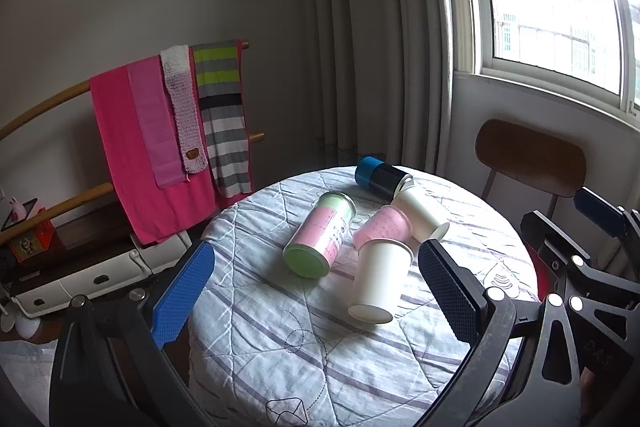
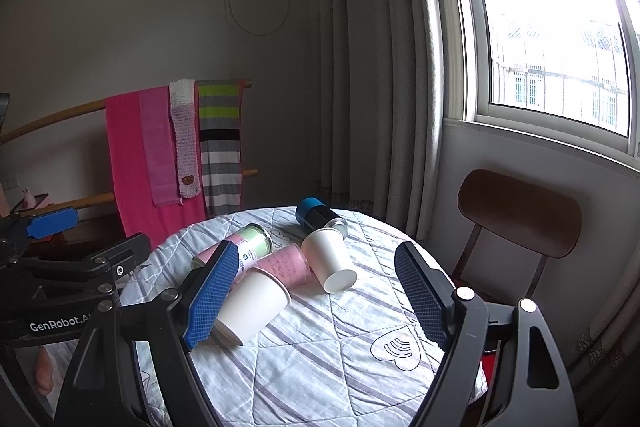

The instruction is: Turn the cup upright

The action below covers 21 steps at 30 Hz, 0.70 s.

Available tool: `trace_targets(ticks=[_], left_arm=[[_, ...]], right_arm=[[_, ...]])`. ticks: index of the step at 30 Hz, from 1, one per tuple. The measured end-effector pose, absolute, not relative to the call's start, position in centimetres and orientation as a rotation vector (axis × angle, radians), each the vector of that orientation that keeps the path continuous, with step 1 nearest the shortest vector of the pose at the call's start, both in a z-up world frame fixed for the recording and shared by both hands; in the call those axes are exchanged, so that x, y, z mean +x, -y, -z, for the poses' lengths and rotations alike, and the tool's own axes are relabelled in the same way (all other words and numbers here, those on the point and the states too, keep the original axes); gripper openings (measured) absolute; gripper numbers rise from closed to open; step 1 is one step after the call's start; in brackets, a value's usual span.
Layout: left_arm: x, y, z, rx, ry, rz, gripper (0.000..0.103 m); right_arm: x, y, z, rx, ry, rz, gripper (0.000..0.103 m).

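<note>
Ahead, five cups lie tipped on the quilted table (image 1: 360, 367). Nearest you, a white paper cup (image 1: 378, 277) looks light and crushable; pinch gently across its middle. Your left gripper (image 1: 316, 293) and right gripper (image 2: 316, 293) are spread wide, empty.

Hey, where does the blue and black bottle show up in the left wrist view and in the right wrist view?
Left wrist view: the blue and black bottle lies on its side at the table's far edge, right of centre, above the cups.
Right wrist view: the same bottle lies at the table's far edge, near centre.
Shared landmark: the brown chair under the window, right of the table.
</note>
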<state>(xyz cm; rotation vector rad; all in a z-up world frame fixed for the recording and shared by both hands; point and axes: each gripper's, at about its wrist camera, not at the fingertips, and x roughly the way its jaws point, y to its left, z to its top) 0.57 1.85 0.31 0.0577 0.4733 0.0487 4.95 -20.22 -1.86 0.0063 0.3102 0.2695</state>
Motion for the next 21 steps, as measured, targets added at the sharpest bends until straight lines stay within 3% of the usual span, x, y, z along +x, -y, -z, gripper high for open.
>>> trace_targets(ticks=[10,21], left_arm=[[4.2,-2.9,0.4,0.079,-0.589,0.006,0.103],[16.6,-6.6,4.8,0.086,-0.882,0.099,0.103]], right_arm=[[9.0,19.8,1.5,-0.034,-0.412,-0.392,0.082],[17.3,19.3,2.1,0.003,-0.605,-0.467,0.081]])
